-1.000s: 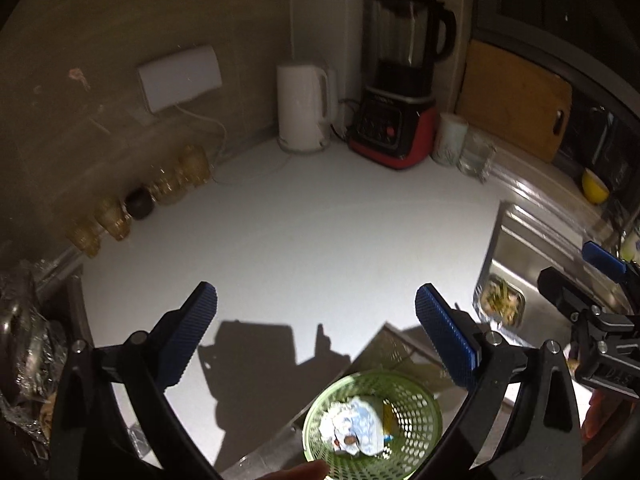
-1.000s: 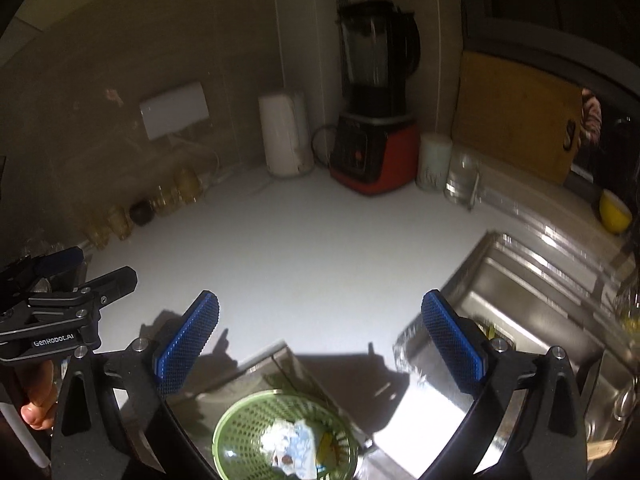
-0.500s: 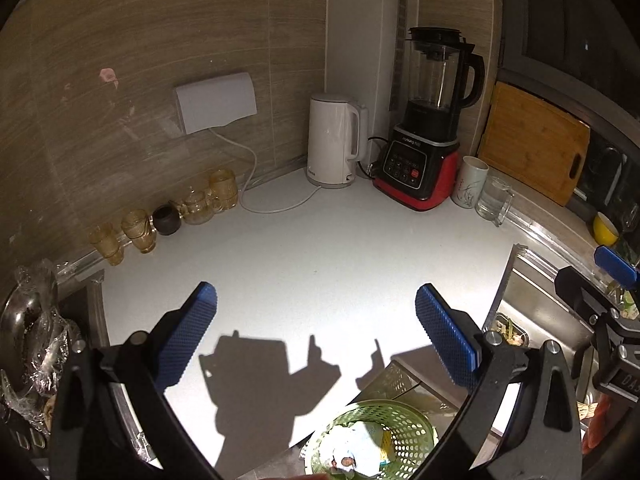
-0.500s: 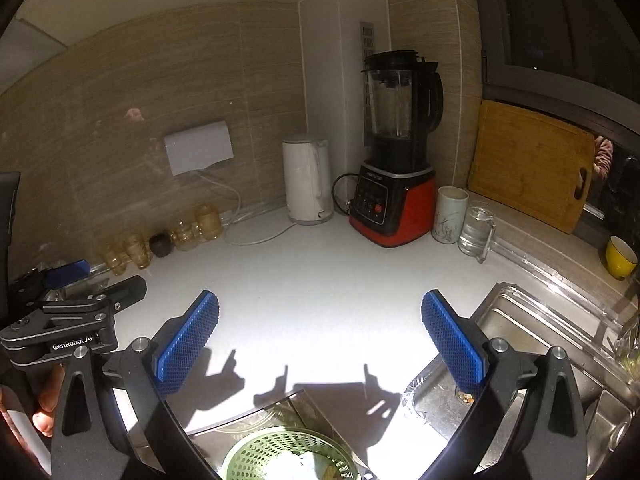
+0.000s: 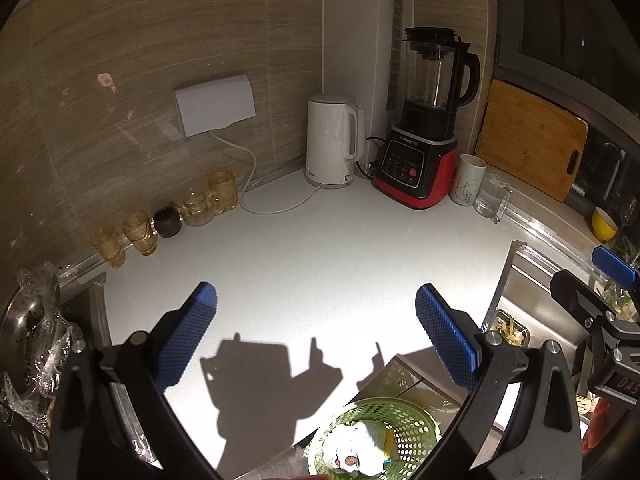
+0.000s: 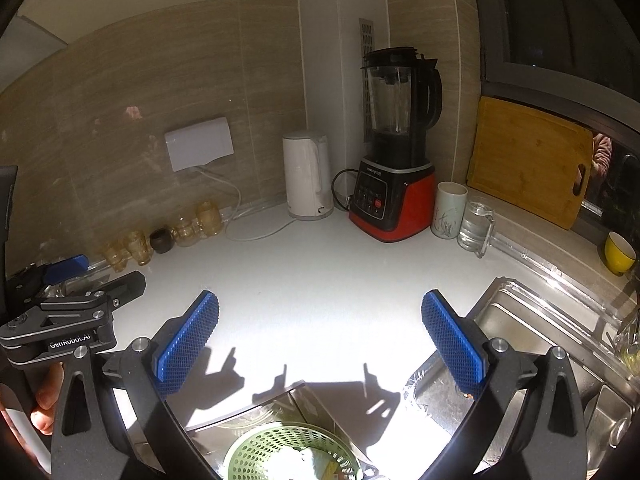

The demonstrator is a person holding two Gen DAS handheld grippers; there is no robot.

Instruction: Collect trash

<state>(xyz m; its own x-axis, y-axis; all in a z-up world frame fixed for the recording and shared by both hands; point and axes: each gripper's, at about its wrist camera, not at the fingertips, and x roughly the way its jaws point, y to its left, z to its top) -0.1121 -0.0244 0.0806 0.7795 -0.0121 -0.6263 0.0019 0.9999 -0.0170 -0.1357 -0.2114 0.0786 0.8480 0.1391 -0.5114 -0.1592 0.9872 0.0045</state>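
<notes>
A green perforated basket (image 5: 404, 424) sits low at the counter's front edge, holding crumpled white paper trash (image 5: 358, 450); the right wrist view shows the same basket (image 6: 264, 454) at its bottom edge. My left gripper (image 5: 316, 334) hangs open above the white counter (image 5: 320, 248) with nothing between its blue pads. My right gripper (image 6: 320, 338) is open too and empty. Each gripper appears in the other's view: the right one (image 5: 600, 312) at the far right, the left one (image 6: 68, 300) at the far left, held by a hand (image 6: 46, 396).
Along the back wall stand a white kettle (image 5: 332, 144), a red-based blender (image 5: 424, 136), a mug (image 5: 466, 180), a glass jug (image 5: 490, 198) and a wooden cutting board (image 5: 532, 144). Amber glasses (image 5: 140, 232) line the left wall. A steel sink (image 6: 532, 344) lies right.
Both grippers have risen and tilted up. The basket has slid toward the bottom edge of both views and more of the wall shows. Both stay open.
</notes>
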